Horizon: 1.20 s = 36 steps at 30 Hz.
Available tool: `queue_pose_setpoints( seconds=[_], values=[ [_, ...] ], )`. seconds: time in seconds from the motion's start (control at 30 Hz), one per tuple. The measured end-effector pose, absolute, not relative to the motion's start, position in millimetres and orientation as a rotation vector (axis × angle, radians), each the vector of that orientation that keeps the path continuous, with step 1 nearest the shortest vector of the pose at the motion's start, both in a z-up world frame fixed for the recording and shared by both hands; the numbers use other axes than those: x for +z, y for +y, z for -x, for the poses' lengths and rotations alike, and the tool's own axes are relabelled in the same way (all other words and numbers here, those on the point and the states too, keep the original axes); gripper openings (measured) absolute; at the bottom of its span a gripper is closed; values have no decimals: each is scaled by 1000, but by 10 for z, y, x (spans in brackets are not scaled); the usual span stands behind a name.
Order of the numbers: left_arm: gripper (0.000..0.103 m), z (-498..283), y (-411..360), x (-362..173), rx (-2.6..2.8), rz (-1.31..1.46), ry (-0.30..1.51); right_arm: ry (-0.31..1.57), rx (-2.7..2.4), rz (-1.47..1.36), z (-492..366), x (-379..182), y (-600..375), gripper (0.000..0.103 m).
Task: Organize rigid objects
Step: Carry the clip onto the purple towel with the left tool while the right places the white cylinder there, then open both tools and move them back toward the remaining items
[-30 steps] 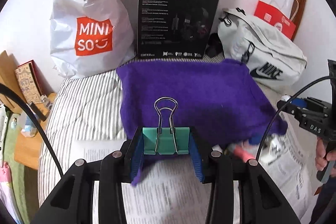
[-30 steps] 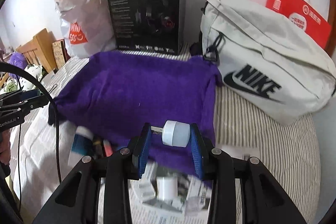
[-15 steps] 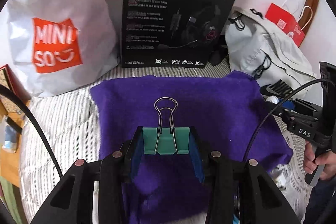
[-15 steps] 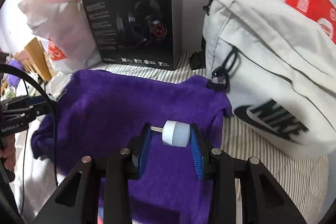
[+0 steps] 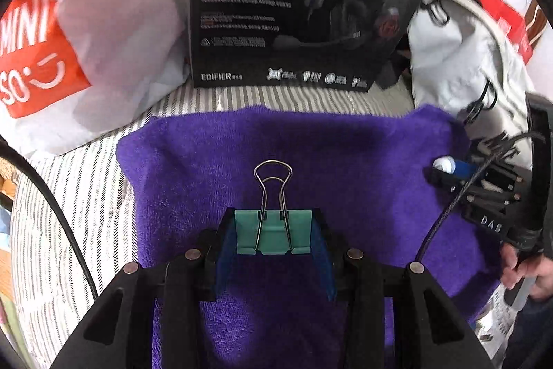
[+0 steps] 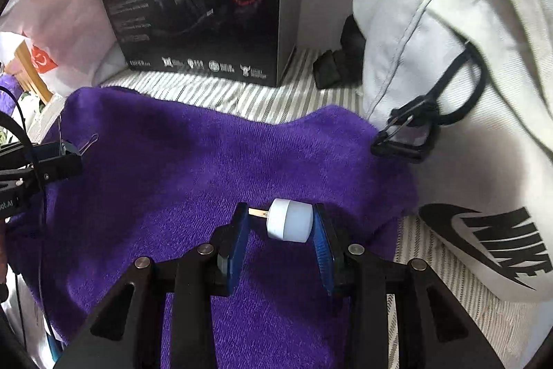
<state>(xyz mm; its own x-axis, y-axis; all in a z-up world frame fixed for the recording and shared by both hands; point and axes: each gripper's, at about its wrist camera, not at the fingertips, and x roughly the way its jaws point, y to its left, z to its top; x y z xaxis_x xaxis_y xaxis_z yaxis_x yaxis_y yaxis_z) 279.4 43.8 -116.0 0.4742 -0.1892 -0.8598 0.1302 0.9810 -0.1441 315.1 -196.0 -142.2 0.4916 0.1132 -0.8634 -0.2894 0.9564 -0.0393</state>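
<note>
Right, the green clip (image 5: 273,232) sits squarely between the blue pads (image 5: 228,251) of the left claw (image 5: 273,241), pinched at both sides, its two wire handles pointing up and away from the camera, and it hangs over the middle of the purple towel (image 5: 345,161). Over on the right, the right claw (image 6: 281,227) is clamped on a small white plug light (image 6: 290,225), dome against the right pad, metal connector tip against the left pad, and that too is above the towel (image 6: 193,168), nearer its right edge. Each claw shows in the other's view: the right claw (image 5: 449,168) at the towel's right side with the white light in its tips, a hand (image 5: 525,272) on its handle below, and the left claw (image 6: 58,158) at the towel's left side with the clip's wire loop poking out. The towel is spread on a grey-striped bed (image 5: 69,213). Behind it a black headset box (image 5: 293,6) stands upright against the wall, a white Miniso bag (image 5: 103,23) slumps to its left, and a white Nike bag (image 6: 466,75) lies to its right, its black buckle (image 6: 404,137) touching the towel's far right corner. A black cable (image 5: 62,213) loops across the left side of the left view.
</note>
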Motion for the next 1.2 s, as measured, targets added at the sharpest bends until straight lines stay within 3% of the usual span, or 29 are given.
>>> queue_pose_setpoints(
  seconds=[0.37,0.43,0.53,0.87,1.2],
  values=[
    [39,-2875,362,-1191,-187,13,1078,1049,262,183,-3208,-1474,-1993,38],
    [41,-2896,351,-1194,-193,4,1076,1057,258,186,-3214,-1457,-2006,44],
    [48,-2885,354,-1180,-202,19,1077,1063,256,196,-3202,-1448,-2034,61],
    [74,-2762,348,-1172,-194,3,1111,1032,256,221,-3008,-1230,-2077,62],
    [74,-2330,312,-886,-157,-21,1095,974,253,100,-2324,-773,-2321,64]
  ],
)
